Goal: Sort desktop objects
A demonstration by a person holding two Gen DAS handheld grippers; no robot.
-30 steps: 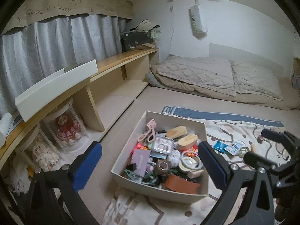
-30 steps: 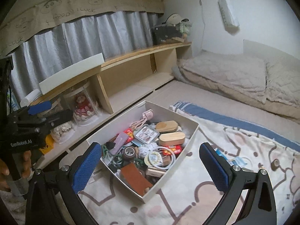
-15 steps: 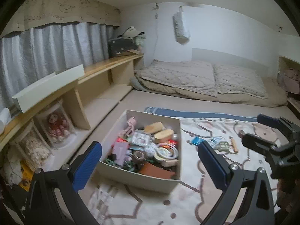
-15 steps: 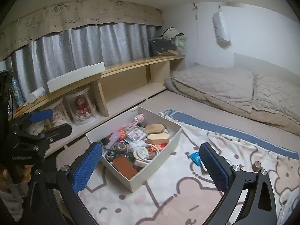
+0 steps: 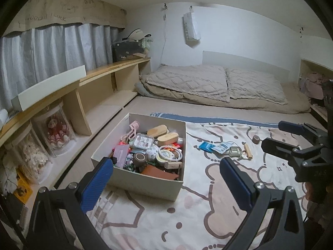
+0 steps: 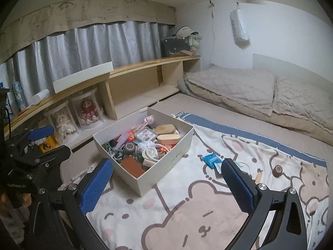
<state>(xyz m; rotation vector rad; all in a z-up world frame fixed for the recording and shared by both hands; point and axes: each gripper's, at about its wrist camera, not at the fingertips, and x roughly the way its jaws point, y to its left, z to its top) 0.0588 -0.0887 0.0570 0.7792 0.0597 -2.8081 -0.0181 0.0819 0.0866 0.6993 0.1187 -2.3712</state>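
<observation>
A cream box (image 5: 145,184) full of small items stands on a cartoon-print blanket (image 5: 197,208); it also shows in the right wrist view (image 6: 174,158). Loose on the blanket to its right lie blue packets (image 5: 206,146), a small clock (image 5: 234,151), a wooden stick (image 5: 248,154) and a brown tape roll (image 5: 255,139). My left gripper (image 5: 166,179) is open and empty, held above the blanket in front of the box. My right gripper (image 6: 167,182) is open and empty, held right of the box; it shows in the left wrist view (image 5: 285,137).
A low wooden shelf (image 5: 104,77) runs along the left wall with doll jars (image 5: 54,131) under it and a white tray (image 5: 50,85) on top. Bedding (image 5: 218,87) lies at the back. The left gripper shows at the left edge of the right wrist view (image 6: 39,143).
Both grippers have pulled back and up from the box, which now looks smaller and farther. More of the blanket and the loose items has come into view. Both stayed open.
</observation>
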